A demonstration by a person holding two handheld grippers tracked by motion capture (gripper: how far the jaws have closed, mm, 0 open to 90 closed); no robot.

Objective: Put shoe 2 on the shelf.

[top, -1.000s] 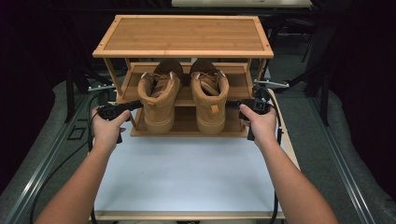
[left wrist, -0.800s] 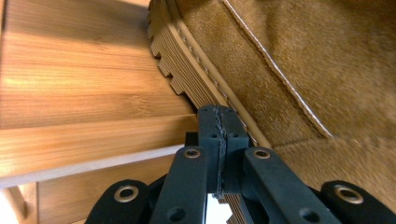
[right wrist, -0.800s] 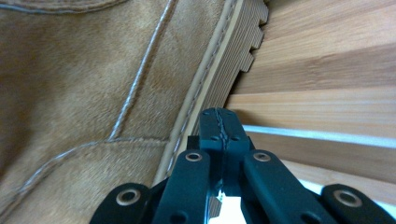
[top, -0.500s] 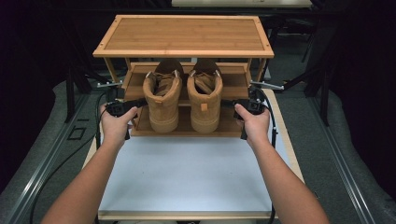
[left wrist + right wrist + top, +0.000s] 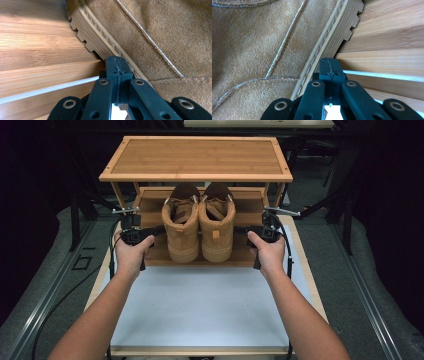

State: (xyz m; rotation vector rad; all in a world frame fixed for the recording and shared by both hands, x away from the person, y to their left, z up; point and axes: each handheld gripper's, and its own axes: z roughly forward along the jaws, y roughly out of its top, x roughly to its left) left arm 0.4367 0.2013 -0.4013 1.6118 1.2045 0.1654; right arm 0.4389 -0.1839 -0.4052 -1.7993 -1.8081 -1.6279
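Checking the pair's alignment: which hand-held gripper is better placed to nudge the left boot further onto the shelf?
Left. The left hand-held gripper, jaws shut, sits against the left boot's sole edge; the right hand-held gripper is beside the right boot.

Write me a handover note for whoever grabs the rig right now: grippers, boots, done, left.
Left hand-held gripper: shut, nothing between the jaws, tip against the sole edge of the left boot.
Right hand-held gripper: shut, holding nothing, tip at the sole edge of the right boot.
Boots: side by side, heels toward the person, on the lower shelf of the wooden rack.
Done: the boots are on the shelf, touching each other.
Left: probably nudge them square, then back both grippers off.
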